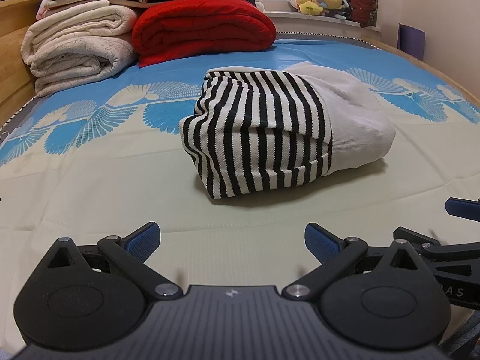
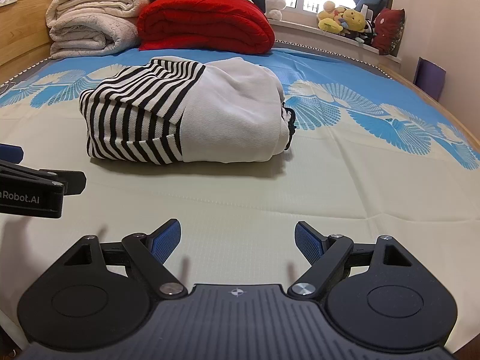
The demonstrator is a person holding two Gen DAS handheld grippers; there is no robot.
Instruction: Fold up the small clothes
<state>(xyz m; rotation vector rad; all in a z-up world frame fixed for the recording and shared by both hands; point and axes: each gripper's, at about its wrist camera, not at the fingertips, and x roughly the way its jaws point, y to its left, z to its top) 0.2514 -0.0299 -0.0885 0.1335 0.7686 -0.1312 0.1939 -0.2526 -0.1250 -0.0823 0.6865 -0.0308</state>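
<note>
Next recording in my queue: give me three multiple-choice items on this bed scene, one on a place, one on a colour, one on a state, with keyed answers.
1. The red blanket lies:
A. beside the white blanket stack
B. on the windowsill
C. under the garment

2. The folded garment is:
A. plain grey
B. black-and-white striped plus white
C. red

3. The grippers are:
A. both shut on cloth
B. one open
C. both open, empty

Answers: 1 A, they touch at the bed's head. 2 B, stripes meet a white panel. 3 C, left gripper and right gripper hold nothing.

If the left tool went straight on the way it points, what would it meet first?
Probably the bare bed sheet just ahead of the open left tool, since it points downward; the striped folded garment lies farther on. Depth is uncertain.
</note>
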